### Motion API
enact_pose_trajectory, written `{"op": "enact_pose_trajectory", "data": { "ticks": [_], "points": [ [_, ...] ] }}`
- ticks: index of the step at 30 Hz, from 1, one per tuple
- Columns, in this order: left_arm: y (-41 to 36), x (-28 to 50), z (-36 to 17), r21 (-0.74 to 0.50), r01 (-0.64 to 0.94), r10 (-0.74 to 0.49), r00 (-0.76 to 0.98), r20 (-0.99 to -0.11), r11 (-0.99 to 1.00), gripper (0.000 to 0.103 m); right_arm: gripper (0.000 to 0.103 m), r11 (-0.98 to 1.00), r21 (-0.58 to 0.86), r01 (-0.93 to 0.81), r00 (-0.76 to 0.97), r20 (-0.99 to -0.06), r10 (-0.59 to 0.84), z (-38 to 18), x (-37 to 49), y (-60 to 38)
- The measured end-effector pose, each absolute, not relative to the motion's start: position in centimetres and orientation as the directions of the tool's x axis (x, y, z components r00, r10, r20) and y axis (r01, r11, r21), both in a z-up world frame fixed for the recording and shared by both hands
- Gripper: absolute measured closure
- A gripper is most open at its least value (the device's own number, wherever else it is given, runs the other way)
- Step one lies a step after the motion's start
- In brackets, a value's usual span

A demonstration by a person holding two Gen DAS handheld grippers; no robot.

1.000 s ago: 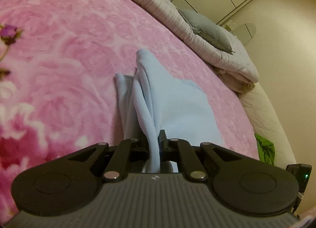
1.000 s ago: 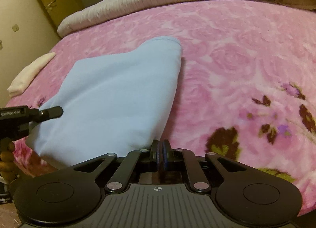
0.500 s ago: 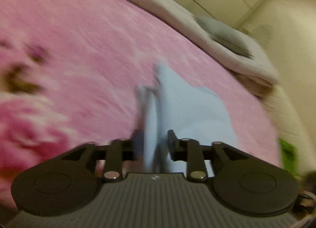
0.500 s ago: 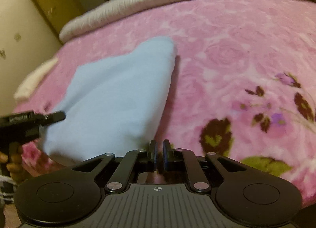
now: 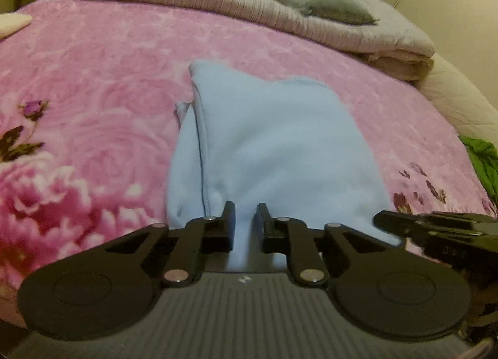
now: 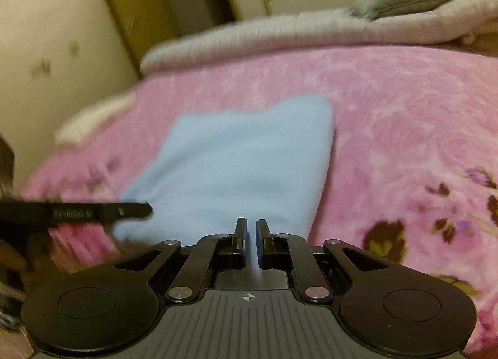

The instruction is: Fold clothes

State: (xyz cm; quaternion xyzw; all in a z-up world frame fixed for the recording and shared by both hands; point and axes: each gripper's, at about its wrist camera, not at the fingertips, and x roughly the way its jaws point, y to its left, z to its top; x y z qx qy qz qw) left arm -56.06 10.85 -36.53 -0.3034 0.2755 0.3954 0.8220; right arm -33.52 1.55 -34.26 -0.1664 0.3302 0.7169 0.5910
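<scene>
The light blue garment (image 5: 280, 147) lies folded on the pink floral blanket (image 5: 93, 79), its near edge at 6 o'clock in both wrist views. A second ago the left gripper (image 5: 244, 222) was pinching a bunched fold; now its jaws are closing with fabric between them, not pressing it as far as I can tell. The right gripper (image 6: 251, 240) is still nearly together on a thin edge of the cloth, though that view is blurry.

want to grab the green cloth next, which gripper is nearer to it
Right. The green cloth lies at the bed's right edge, and the right gripper sits on that side of the light blue garment. The left gripper is at the garment's near edge, further from it.
</scene>
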Motion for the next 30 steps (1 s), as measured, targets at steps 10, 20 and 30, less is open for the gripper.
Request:
{"op": "enact_pose_trajectory", "data": {
  "ticks": [10,20,30],
  "points": [
    [10.5,-56.8,-35.7,-0.297,-0.803,0.472,0.557,-0.683,0.517,0.095,0.095,-0.157,0.162,-0.974,-0.224,-0.623,0.749,-32.6,-34.8,0.6],
    [15.2,-57.1,-31.7,-0.345,-0.788,0.507,0.599,-0.620,0.509,0.095,0.095,-0.120,0.260,-0.958,-0.265,-0.647,0.715,-31.2,-29.7,5.1],
    [23.2,-51.0,-35.7,-0.147,-0.810,0.519,0.491,-0.700,0.568,0.093,0.095,0.010,0.321,-0.947,-0.210,-0.644,0.736,-34.3,-24.9,15.1]
  ]
}}
